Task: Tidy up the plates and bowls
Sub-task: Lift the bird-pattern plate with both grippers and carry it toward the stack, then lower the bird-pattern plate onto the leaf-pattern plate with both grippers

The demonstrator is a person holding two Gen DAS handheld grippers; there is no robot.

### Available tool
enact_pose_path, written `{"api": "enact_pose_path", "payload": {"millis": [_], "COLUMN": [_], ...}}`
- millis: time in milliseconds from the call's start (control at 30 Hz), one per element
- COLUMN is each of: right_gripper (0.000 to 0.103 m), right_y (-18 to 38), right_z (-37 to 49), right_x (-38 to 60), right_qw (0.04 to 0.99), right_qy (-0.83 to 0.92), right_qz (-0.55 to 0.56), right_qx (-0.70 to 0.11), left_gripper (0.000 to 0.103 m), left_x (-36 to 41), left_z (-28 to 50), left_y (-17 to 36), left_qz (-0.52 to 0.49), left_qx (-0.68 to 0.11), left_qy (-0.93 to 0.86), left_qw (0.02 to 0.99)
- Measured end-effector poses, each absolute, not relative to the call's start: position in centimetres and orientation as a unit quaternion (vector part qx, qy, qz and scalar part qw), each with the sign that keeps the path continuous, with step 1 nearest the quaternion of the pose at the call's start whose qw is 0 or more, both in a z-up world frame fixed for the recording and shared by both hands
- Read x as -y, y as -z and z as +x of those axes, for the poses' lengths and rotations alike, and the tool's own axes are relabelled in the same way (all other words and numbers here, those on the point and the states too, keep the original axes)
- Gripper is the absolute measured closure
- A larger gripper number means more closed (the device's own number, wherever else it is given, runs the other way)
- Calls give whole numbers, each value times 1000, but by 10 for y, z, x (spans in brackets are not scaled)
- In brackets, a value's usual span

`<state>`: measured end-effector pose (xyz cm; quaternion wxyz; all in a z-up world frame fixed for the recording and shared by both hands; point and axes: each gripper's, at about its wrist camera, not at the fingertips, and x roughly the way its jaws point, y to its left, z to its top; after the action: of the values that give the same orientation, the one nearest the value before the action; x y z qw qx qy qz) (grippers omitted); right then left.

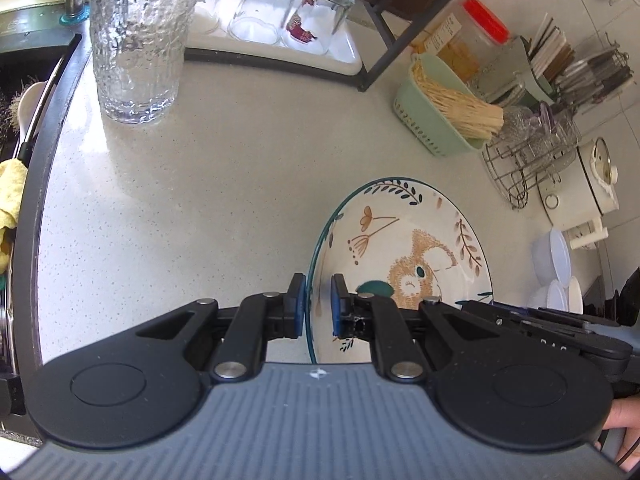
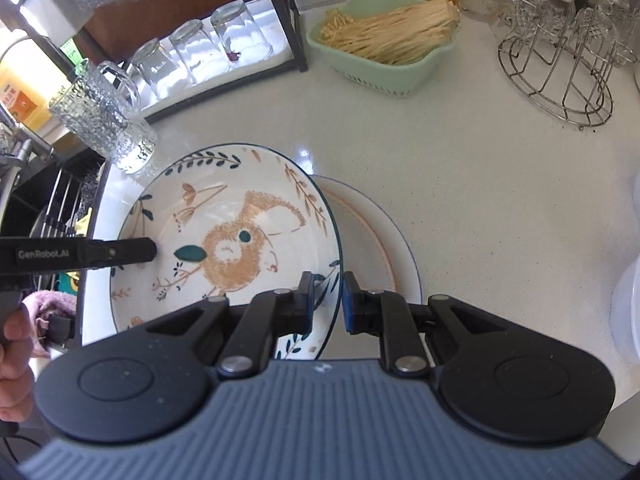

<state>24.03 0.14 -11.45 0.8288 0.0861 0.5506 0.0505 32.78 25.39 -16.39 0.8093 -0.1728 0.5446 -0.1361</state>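
A white plate with a brown animal drawing, leaf sprigs and a blue rim (image 1: 404,240) (image 2: 224,232) is held tilted above the pale speckled counter (image 1: 208,208). My left gripper (image 1: 318,304) straddles its left rim, with a small gap at the right pad. My right gripper (image 2: 326,298) straddles its right rim, with a gap at the right pad. Whether either pinches the rim is unclear. The left gripper's finger (image 2: 120,252) shows over the plate's left side. Under the decorated plate lies a plain white plate with an orange ring (image 2: 376,240).
A textured glass (image 1: 136,40) stands at the back left by the sink. A white tray of upturned glasses (image 1: 280,12), a green basket of straws (image 1: 448,116), a wire rack (image 2: 568,64) and white bowls (image 1: 556,268) line the back and right.
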Motion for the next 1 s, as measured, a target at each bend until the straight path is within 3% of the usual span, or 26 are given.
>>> {"api": "enact_pose_path", "payload": {"millis": [467, 1000], "right_gripper": [85, 83], "right_y": [125, 129], "right_z": [234, 236], "right_x": [6, 4], "right_qw": [826, 838], "right_qy": [-32, -41], "right_qz": [97, 81], "right_qx": [-554, -538], "left_gripper": [89, 89], "left_x": [-230, -236], "left_z": [328, 328], "left_y": [168, 165], "left_qz": [-114, -130], "left_qx": [-576, -586], "left_qy": [149, 134], "left_qw": [796, 789]}}
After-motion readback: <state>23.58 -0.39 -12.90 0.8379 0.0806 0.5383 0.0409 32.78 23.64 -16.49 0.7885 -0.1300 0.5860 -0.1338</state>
